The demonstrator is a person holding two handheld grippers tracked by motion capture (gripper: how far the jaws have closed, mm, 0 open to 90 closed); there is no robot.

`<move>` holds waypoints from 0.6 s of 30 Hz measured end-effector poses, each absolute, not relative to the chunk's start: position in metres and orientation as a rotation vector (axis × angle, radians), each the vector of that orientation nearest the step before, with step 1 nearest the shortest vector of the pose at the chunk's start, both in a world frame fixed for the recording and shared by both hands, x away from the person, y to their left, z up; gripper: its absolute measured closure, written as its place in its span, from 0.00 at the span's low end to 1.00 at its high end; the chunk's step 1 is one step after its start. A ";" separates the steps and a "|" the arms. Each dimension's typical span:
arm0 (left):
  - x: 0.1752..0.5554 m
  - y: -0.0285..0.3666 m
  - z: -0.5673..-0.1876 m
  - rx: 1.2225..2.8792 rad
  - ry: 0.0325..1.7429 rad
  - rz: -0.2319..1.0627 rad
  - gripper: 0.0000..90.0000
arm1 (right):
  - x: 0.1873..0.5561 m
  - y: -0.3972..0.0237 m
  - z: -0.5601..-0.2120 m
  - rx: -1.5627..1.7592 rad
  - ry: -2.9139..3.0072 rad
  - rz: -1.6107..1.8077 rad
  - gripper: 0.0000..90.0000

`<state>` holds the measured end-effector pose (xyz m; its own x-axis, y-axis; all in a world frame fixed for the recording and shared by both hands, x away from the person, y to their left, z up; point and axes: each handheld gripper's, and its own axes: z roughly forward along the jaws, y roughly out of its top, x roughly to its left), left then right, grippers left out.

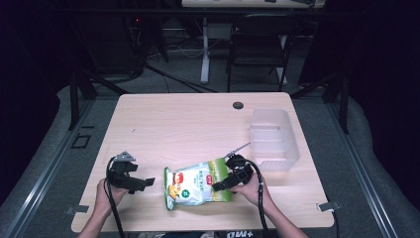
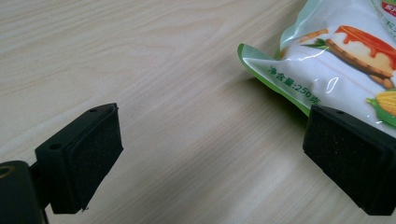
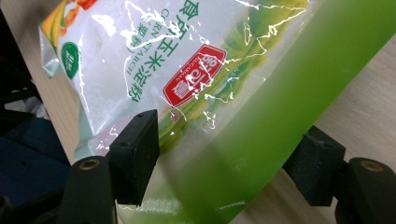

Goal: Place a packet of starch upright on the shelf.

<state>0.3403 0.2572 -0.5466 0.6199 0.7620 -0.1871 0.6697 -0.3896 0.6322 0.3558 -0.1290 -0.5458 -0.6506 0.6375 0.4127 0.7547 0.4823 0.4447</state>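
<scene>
**Two tongs, one bag near the front edge**

One glossy white-and-green plastic starch bag (image 1: 198,184) lies flat on my pale wooden counter (image 1: 188,124), close to the near edge. Its long axis runs left to right, tilted slightly, with the sealed green end toward my right. My right tongs (image 1: 222,186) sit at that end, spread wide with the green edge between the jaws; I cannot tell whether either pad touches it. My left tongs (image 1: 143,182) are open too, just beside the bag's left end but apart from it. A clear plastic bin (image 1: 274,139) stands near, beyond my right hand (image 1: 252,188). The counter's middle and far left lie bare.
</scene>
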 end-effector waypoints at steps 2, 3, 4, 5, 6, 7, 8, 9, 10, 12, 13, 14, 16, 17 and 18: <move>0.340 0.257 -0.546 2.163 1.110 0.178 0.06 | 0.356 -0.131 -0.545 -1.201 -2.534 -0.909 0.40; 0.340 0.256 -0.546 2.165 1.108 0.178 0.07 | 0.356 -0.132 -0.545 -1.208 -2.530 -0.919 0.41; 0.340 0.256 -0.547 2.168 1.108 0.190 0.07 | 0.356 -0.132 -0.544 -1.213 -2.523 -0.930 0.42; 0.340 0.255 -0.547 2.171 1.108 0.192 0.07 | 0.356 -0.133 -0.544 -1.211 -2.525 -0.941 0.43; 0.340 0.255 -0.548 2.171 1.110 0.187 0.07 | 0.356 -0.133 -0.544 -1.218 -2.509 -0.982 0.44; 0.340 0.255 -0.548 2.171 1.110 0.187 0.07 | 0.356 -0.133 -0.544 -1.218 -2.509 -0.982 0.44; 0.340 0.255 -0.547 2.175 1.108 0.186 0.08 | 0.355 -0.133 -0.542 -1.218 -2.519 -1.006 0.46; 0.340 0.255 -0.548 2.177 1.109 0.187 0.08 | 0.355 -0.133 -0.541 -1.220 -2.522 -1.003 0.46; 0.340 0.255 -0.548 2.177 1.108 0.187 0.08 | 0.355 -0.132 -0.542 -1.223 -2.523 -1.009 0.46; 0.341 0.256 -0.548 2.178 1.107 0.189 0.08 | 0.355 -0.132 -0.542 -1.222 -2.533 -1.002 0.46; 0.341 0.256 -0.548 2.175 1.109 0.193 0.08 | 0.355 -0.131 -0.543 -1.228 -2.536 -1.002 0.47; 0.341 0.256 -0.548 2.175 1.109 0.191 0.08 | 0.355 -0.131 -0.543 -1.232 -2.539 -1.005 0.48; 0.341 0.256 -0.549 2.172 1.111 0.183 0.09 | 0.356 -0.131 -0.544 -1.256 -2.537 -0.981 0.47; 0.341 0.255 -0.549 2.173 1.109 0.180 0.09 | 0.356 -0.131 -0.546 -1.262 -2.534 -0.966 0.45; 0.341 0.255 -0.549 2.173 1.109 0.180 0.09 | 0.356 -0.131 -0.546 -1.262 -2.534 -0.966 0.45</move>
<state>0.3409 0.2555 -0.5489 0.6269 0.7591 -0.1753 0.6650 -0.4042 0.6280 0.3563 -0.1310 -0.5456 -0.6346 0.6625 0.3980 0.7593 0.4385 0.4808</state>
